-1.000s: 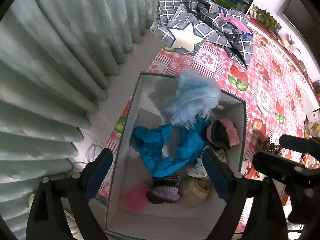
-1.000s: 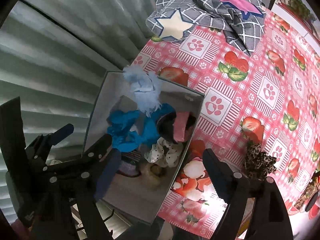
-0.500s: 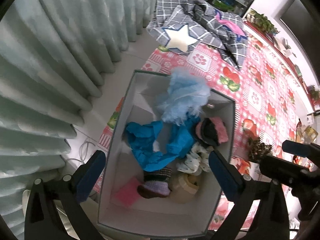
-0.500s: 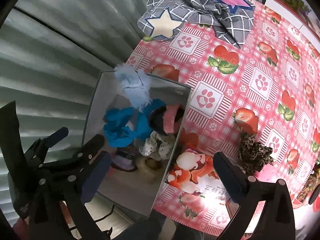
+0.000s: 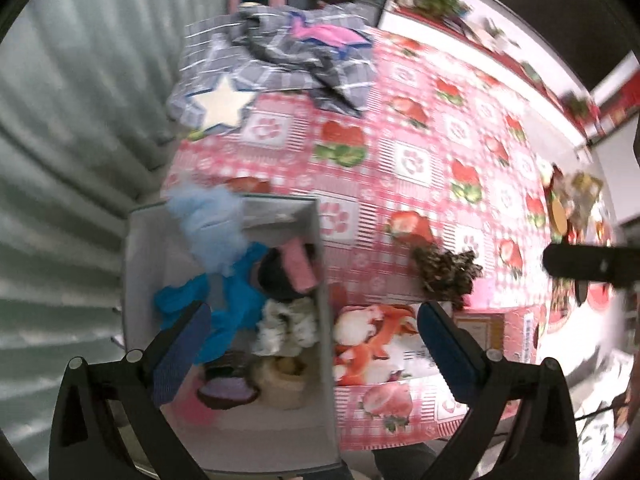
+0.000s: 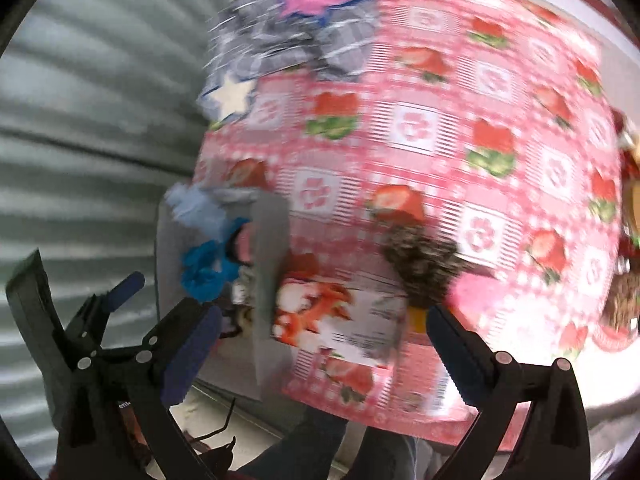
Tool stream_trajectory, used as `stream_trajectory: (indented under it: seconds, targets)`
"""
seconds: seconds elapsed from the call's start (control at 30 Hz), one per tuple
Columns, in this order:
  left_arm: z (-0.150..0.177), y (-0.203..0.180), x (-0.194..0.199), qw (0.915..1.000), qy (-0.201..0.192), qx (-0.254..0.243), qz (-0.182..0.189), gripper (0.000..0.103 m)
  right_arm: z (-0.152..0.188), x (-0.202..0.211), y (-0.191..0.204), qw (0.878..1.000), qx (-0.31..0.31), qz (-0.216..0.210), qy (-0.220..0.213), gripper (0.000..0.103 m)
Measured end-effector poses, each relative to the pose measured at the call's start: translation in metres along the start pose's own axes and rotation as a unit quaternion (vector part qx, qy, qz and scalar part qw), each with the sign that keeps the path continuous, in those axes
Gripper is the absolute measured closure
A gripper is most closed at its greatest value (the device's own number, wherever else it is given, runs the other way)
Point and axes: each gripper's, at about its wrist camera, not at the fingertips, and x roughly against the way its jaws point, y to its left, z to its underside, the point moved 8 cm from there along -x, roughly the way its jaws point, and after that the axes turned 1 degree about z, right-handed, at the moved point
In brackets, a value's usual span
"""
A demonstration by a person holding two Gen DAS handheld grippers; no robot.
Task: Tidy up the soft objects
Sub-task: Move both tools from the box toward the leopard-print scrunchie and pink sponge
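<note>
Both grippers are empty and between items: the step in hand looks like the reach for the next loose soft thing, a crumpled leopard-print fabric piece (image 5: 446, 276) lying on the pink strawberry-and-paw-print tablecloth (image 5: 420, 152), just ahead of and slightly beyond the right-hand finger of the left gripper (image 5: 316, 354). That gripper's fingers stand wide with nothing between them, spanning the near wall of the white open-topped storage box (image 5: 326, 364), whose contents (a fluffy pale blue item (image 5: 208, 224), a bright blue cloth (image 5: 236, 304), a pink-and-black knitted piece (image 5: 288, 272) and other small soft things) sit ahead of its left-hand finger. The right gripper (image 6: 322, 354) is equally wide and empty, with the leopard piece (image 6: 420, 264) just ahead of its right-hand finger. The next move likely calls for centring one gripper over that piece, dropping onto it and closing on a fold. Against the earlier frames, both views have swung away from the box towards the open cloth, the leopard piece now sits far nearer the fingers, and both pairs of fingers have spread wider.
</note>
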Motion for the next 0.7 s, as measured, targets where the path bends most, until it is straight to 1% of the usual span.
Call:
stream_trajectory:
  seconds: [0.17,0.23,0.37,0.5,0.63,0.7]
  targets:
    - [-0.011,-0.041,-0.023,0.9983,0.023,-0.053,-0.004,0.000,0.002,0.004,-0.064,0.997,-0.071,-0.007,-0.001,0.000]
    - [-0.016,-0.059,-0.039,0.9964,0.039,-0.075,-0.004,0.000,0.004,0.001,-0.089,0.996,-0.093,-0.010,0.003,0.000]
    - [-0.022,-0.092,-0.077,0.9898,0.076,-0.119,-0.016,0.000,0.011,-0.011,-0.126,0.992,-0.122,-0.015,0.017,0.000]
    - [-0.027,-0.112,-0.114,0.9817,0.110,-0.152,-0.032,0.000,0.022,-0.032,-0.162,0.987,-0.152,-0.023,0.038,0.000]
    - [-0.030,-0.132,-0.142,0.9744,0.141,-0.174,-0.016,0.000,0.032,-0.054,-0.187,0.982,-0.174,-0.034,0.060,0.000]
    - [-0.028,-0.144,-0.158,0.9692,0.167,-0.181,0.003,0.000,0.036,-0.066,-0.196,0.980,-0.181,-0.042,0.071,0.000]
